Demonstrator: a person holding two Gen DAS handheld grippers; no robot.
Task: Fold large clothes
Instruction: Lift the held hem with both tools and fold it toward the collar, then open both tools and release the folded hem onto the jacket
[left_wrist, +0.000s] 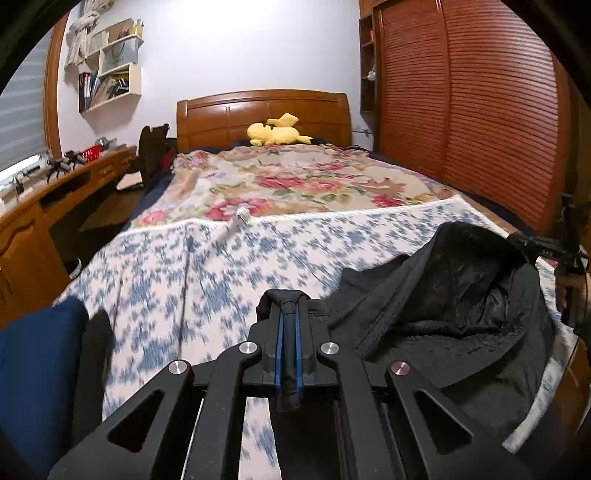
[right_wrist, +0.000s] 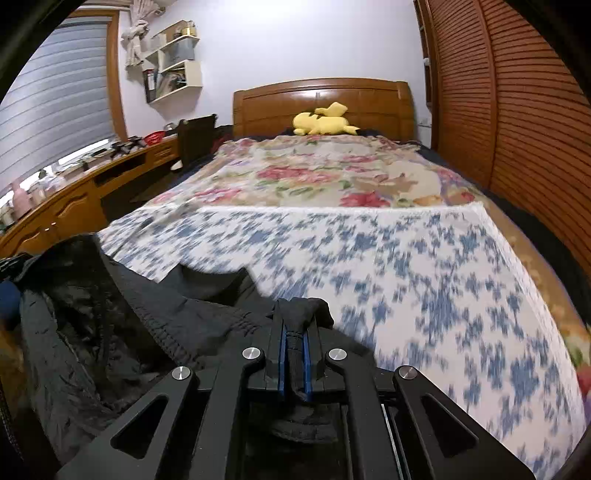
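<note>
Location: home bedroom. Evidence: bed (left_wrist: 295, 236) with wooden headboard (left_wrist: 263, 114), floral blanket (left_wrist: 295, 177), blue-patterned sheet (right_wrist: 406, 277). Yellow plush toy (left_wrist: 275, 133) against headboard. Louvred wooden wardrobe (left_wrist: 469, 110) along one side of bed. Wooden desk (left_wrist: 55, 192) below blind-covered window (right_wrist: 55, 92). White wall shelves (left_wrist: 110, 70) holding books.

Jacket (left_wrist: 461, 295) lay on bed (left_wrist: 229, 266) foot; plush toy (left_wrist: 275, 133) before headboard (left_wrist: 262, 114); counter (left_wrist: 55, 192) left, wardrobe (left_wrist: 472, 110) right.
</note>
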